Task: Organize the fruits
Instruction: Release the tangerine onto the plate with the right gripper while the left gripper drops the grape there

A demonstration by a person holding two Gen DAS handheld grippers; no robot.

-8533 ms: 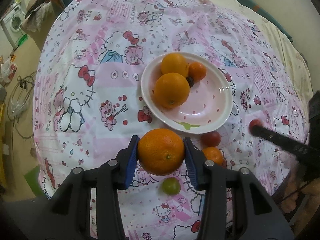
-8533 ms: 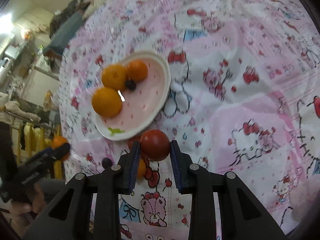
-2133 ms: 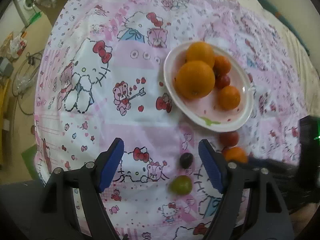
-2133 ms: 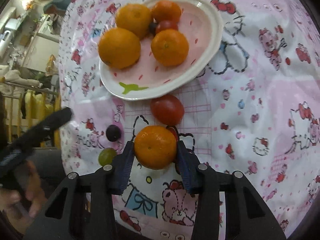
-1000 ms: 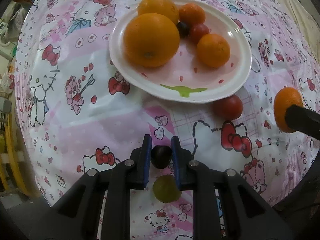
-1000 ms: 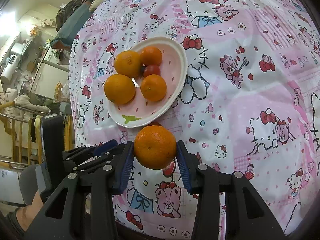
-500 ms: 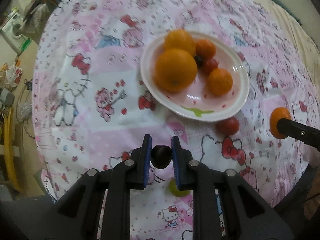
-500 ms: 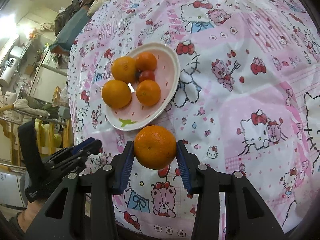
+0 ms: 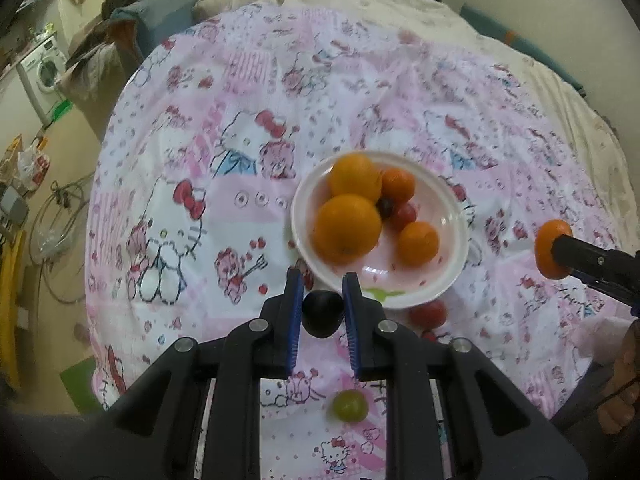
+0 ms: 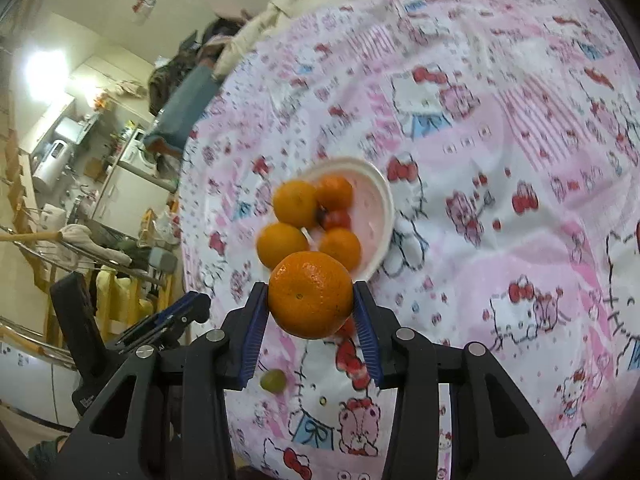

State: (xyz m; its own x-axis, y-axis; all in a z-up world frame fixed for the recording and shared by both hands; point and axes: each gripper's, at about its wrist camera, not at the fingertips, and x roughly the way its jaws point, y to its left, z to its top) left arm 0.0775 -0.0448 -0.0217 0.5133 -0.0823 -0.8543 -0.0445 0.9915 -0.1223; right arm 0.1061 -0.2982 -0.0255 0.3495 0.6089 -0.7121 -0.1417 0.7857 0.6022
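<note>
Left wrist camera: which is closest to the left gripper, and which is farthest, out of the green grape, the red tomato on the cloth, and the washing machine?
1. Small round green grape, on the cloth under the left gripper.
2. Round red tomato, right of it, beside the white plate.
3. White washing machine, far away at the top left.

In the right wrist view the held mandarin hides the plate's near rim and most of a red tomato. The patterned cloth is blurred.

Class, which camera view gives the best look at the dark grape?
The left wrist view: the dark grape sits unobstructed, centred between the left gripper's jaws. The right wrist view shows that gripper only side-on, grape hidden.
</note>
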